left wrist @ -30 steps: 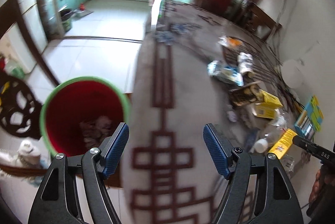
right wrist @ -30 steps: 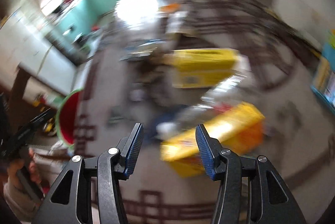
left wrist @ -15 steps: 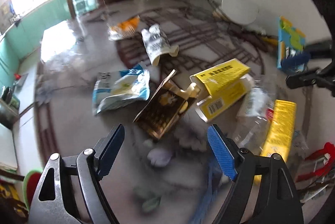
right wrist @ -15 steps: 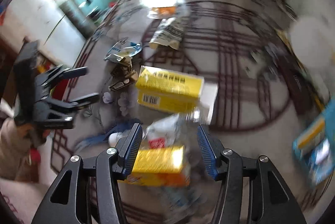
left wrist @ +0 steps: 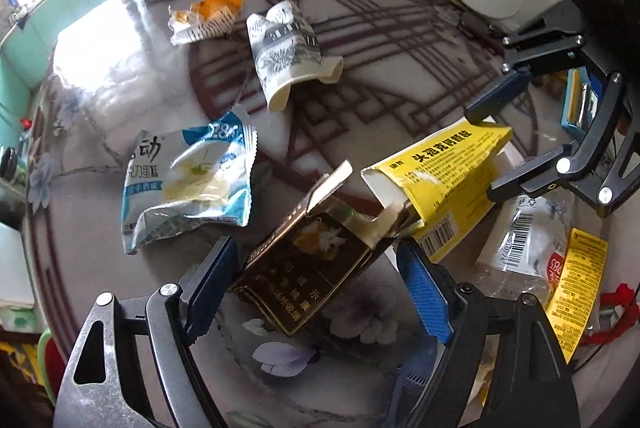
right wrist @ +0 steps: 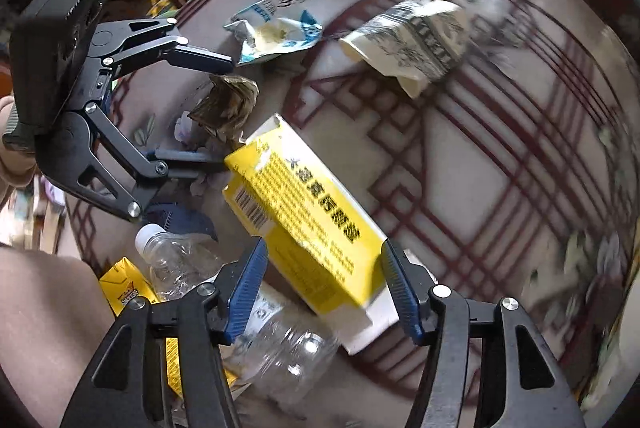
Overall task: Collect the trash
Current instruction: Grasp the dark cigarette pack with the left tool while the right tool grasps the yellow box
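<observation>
1. Glossy round tabletop with dark red lattice lines and painted flowers carries scattered trash.
2. Left tongs stand wide, straddling a dark gold carton with its lid flipped up; neither pad touches it.
3. Right tongs stand wide around the near end of a yellow box, which lies flat, its open end touching the gold carton.
4. A blue-white snack bag lies left of the carton; a crushed paper cup and an orange wrapper sit farther back.
5. A clear bottle and a yellow juice box lie beside the right tongs.
</observation>
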Tool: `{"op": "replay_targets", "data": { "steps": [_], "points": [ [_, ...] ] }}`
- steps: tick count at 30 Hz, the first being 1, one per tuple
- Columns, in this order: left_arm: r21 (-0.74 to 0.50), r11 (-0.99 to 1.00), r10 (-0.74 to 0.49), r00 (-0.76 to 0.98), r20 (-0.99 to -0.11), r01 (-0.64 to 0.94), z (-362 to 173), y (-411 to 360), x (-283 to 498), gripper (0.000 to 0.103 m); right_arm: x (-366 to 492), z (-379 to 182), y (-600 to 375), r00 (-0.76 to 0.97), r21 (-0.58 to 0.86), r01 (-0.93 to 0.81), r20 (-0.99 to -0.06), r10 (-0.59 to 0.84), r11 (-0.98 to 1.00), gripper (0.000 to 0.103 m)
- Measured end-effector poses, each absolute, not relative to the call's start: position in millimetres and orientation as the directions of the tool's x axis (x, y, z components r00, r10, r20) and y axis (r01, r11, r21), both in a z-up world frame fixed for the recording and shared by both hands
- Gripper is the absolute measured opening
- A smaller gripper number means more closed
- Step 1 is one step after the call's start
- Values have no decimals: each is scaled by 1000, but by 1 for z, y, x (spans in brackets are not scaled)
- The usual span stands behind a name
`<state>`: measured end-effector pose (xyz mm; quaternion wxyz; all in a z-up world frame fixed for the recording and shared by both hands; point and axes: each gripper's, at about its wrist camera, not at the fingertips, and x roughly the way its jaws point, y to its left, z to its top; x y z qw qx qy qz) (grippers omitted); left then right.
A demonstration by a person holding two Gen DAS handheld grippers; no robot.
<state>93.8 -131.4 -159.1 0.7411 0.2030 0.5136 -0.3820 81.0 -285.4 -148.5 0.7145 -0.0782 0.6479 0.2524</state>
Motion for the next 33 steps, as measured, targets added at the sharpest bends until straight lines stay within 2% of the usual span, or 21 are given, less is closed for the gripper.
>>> {"op": "replay_targets", "data": {
  "steps": [6, 7, 11, 13, 17, 23, 29, 33],
  "points": [
    [-104, 648, -349, 173, -921, 755, -163, -131, 94, 80, 91, -165, -282, 10, 200, -495, -972, 237, 845, 61],
    [-105, 651, -351, 176, -920, 751, -163, -132, 94, 73, 91, -168, -282, 1, 214, -491, -969, 246, 844, 61],
    [-77, 667, -338, 209, -918, 742, -162, -132, 94, 53, 87, -170, -285, 3, 227, -480, -966, 260, 847, 41],
    [-86, 680, -344, 214, -914, 728, -159, -128, 94, 50, 86, -164, -288, 46, 217, -468, -962, 269, 857, 38],
    [-119, 731, -382, 259, -887, 671, -142, -113, 93, 49, 79, -139, -292, 159, 161, -449, -954, 256, 879, 37],
    [-169, 771, -430, 306, -850, 613, -121, -95, 91, 48, 62, -113, -289, 222, 154, -417, -939, 264, 896, 37],
    [-264, 835, -457, 339, -822, 484, -113, -51, 104, 48, 52, -98, -285, 262, 128, -369, -936, 235, 921, 37],
    [-264, 844, -461, 378, -803, 468, -103, -28, 100, 48, 54, -82, -273, 333, 91, -319, -921, 202, 943, 37]
  ]
}}
